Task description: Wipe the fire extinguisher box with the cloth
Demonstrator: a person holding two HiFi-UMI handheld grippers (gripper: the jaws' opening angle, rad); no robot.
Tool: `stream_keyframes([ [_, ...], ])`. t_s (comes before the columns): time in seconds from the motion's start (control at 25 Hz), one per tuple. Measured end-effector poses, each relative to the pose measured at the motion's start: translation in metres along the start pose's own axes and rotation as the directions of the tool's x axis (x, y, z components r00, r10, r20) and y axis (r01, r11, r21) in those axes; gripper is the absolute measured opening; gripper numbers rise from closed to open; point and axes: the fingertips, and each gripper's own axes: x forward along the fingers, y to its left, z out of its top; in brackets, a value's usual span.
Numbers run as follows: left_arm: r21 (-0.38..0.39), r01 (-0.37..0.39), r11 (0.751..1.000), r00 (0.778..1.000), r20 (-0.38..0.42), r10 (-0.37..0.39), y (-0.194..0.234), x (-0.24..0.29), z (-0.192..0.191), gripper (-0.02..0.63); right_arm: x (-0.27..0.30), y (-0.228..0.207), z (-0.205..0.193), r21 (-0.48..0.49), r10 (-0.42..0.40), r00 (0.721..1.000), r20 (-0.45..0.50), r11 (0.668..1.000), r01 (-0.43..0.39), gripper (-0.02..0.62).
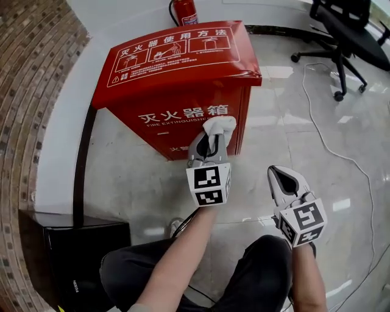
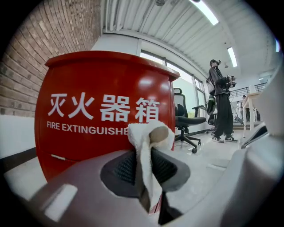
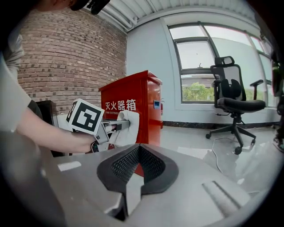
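Evidently soft and limp, the cloth (image 2: 148, 133) is pinched mid-fold in the left gripper (image 2: 144, 166) near the box (image 1: 177, 61); right gripper (image 3: 138, 162) pressed together, empty.

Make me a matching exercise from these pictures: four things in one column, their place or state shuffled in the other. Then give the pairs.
Things:
1. cloth
2. right gripper
3. fire extinguisher
4. office chair

Place or state:
A. standing behind the red box
B. shut, empty
C. pinched in the left gripper
D. black, on wheels, off to the right

Pairs: 1-C, 2-B, 3-A, 4-D.
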Motion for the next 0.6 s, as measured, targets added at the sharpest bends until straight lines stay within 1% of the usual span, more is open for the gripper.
stream_keyframes([
  [0.2,0.015,0.019,1.000,1.000,0.011,-0.019,-0.033,0.016,-0.012,0.064,-0.024,-0.021,-0.013,0.019,-0.066,0.998,-0.020,0.998,0.066,0.025],
  [0.4,0.013,0.027,1.000,0.999,0.045,-0.028,-0.051,0.024,-0.027,0.064,-0.037,-0.032,-0.029,0.027,-0.103,0.994,-0.043,0.994,0.104,0.025],
  [0.48,-0.001,0.045,0.999,0.999,0.019,-0.045,-0.058,0.026,-0.043,0.064,-0.037,-0.033,-0.035,0.030,-0.104,0.993,-0.055,0.994,0.106,0.025],
  [0.6,-0.026,0.053,0.998,0.997,-0.053,-0.054,-0.061,0.031,-0.077,0.064,-0.036,-0.030,-0.041,0.025,-0.101,0.993,-0.067,0.994,0.103,0.025],
])
